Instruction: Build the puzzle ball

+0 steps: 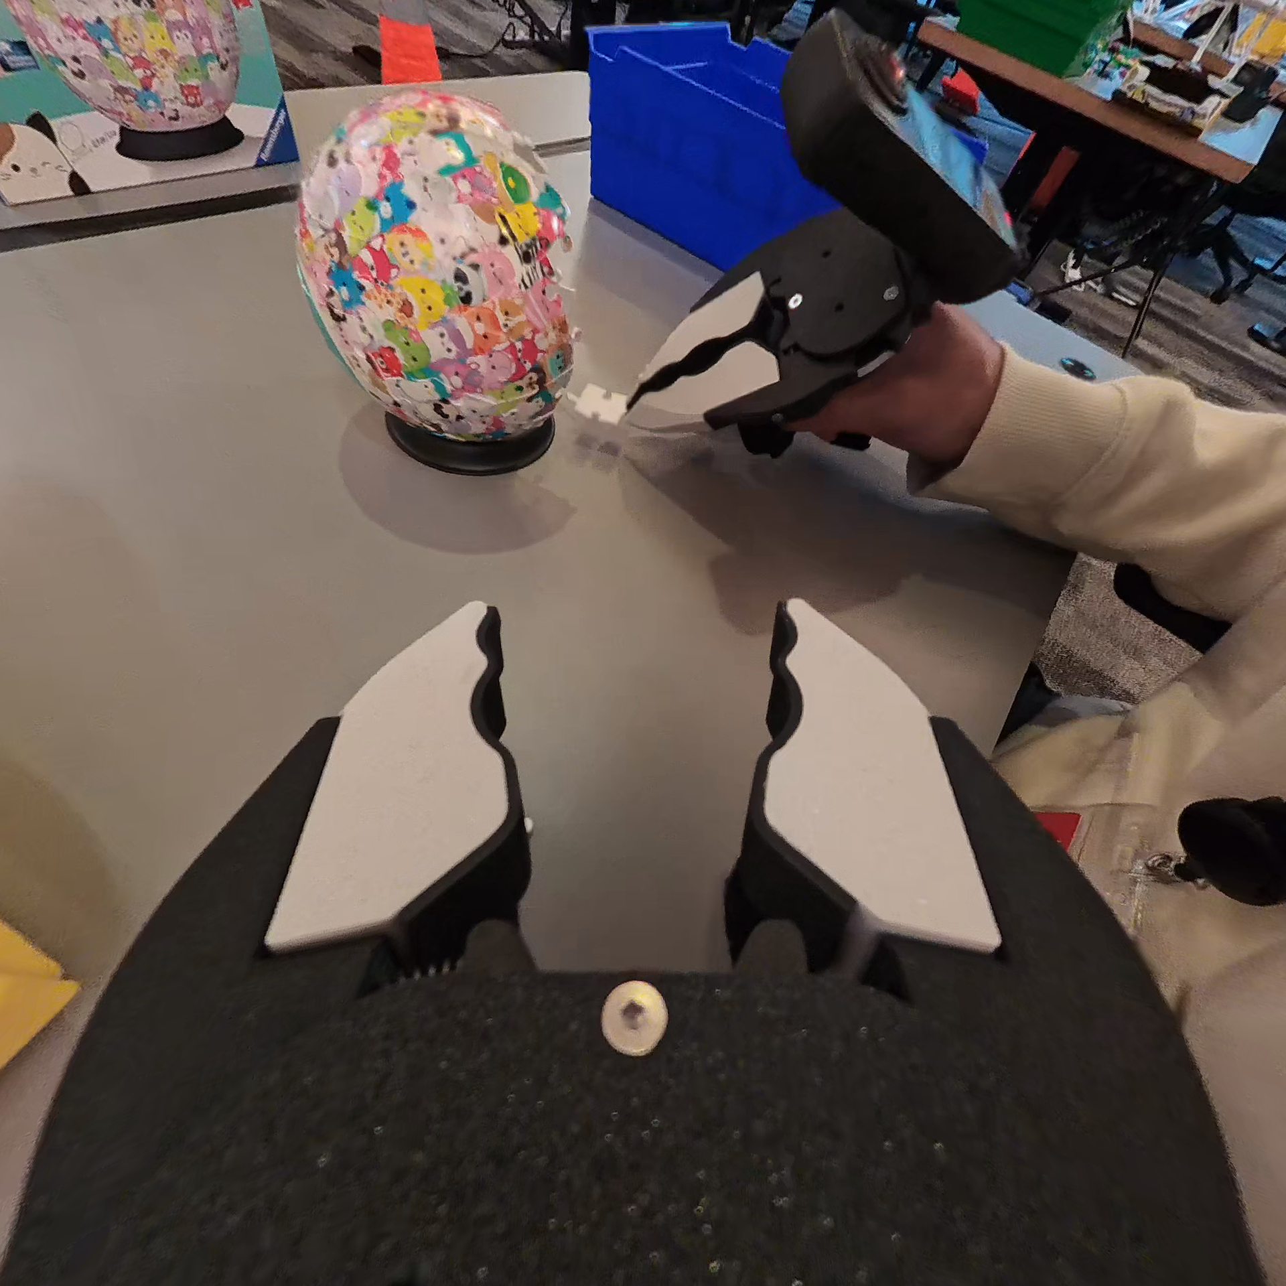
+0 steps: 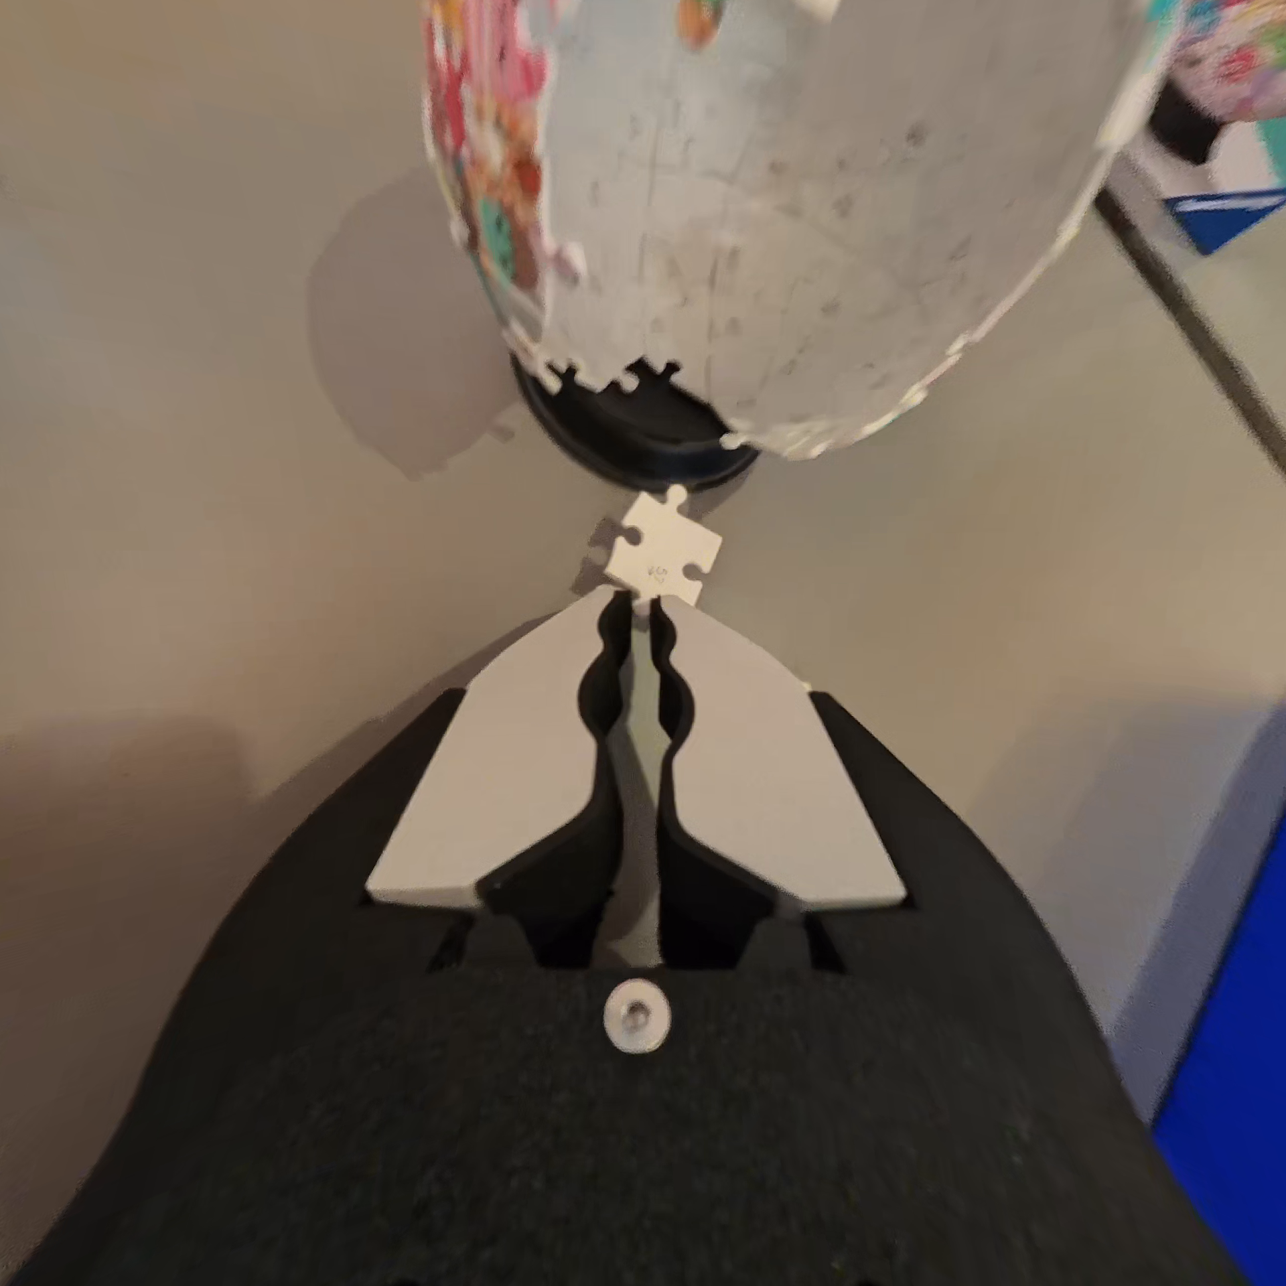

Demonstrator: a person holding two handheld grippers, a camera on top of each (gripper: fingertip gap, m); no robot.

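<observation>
A white jigsaw piece (image 2: pixel 660 550) is pinched by the closed right gripper (image 2: pixel 644 607) beside the egg-shaped colourful puzzle ball (image 1: pixel 435 268); the left gripper (image 1: pixel 637 616) is held wide apart, empty.

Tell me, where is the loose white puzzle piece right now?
The puzzle piece is pinched at the tip of the right claw, low over the table, just beside the ball's black stand.

Bright overhead light, soft shadows; right wrist view blurred, edges fisheye-bent.

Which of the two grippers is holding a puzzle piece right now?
The right gripper: its fingers are closed on a white puzzle piece beside the puzzle ball. The left gripper is open and empty.
</observation>
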